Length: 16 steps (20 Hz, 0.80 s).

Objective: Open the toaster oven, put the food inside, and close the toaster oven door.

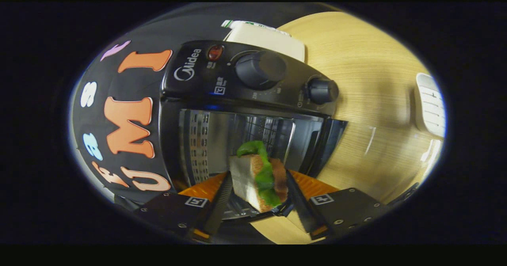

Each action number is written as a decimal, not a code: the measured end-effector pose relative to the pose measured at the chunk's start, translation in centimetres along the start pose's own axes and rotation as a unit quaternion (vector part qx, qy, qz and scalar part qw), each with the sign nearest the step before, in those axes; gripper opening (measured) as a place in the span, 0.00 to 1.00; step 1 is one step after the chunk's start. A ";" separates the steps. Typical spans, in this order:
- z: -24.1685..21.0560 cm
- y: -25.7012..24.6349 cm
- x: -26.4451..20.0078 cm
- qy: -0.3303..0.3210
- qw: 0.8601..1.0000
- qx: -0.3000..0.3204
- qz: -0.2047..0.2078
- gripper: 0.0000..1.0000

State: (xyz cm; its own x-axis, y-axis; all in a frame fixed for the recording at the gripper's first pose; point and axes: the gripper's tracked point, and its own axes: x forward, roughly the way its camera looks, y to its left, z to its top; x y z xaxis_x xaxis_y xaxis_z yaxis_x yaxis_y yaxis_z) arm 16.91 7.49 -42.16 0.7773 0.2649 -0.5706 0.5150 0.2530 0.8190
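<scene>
The tool [257,190] is clenched on a sandwich [259,179], both fingers pressing its sides, a green leaf hanging out of it. The sandwich sits at the mouth of the open oven [245,111], whose door [253,214] lies folded down below the fingers. The oven stands on a pale wood-grain desk [368,99]. A white box [269,38] sits behind the oven, and a white ribbed object [429,103] lies well apart.

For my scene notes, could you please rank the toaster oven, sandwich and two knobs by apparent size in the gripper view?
1. Toaster oven
2. Sandwich, held between the gripper fingers; nearness enlarges it
3. Left knob
4. Right knob; fisheye distortion leaves the knobs unsure
</scene>
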 end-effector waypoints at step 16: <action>-3.9 -2.4 -11.8 0.035 0.969 -0.239 -0.046 0.98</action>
State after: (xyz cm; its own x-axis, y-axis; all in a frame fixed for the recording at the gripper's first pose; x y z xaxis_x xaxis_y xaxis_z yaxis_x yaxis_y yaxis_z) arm 5.10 7.35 -37.61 0.7015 0.2793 -0.6557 0.3412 0.6761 0.6530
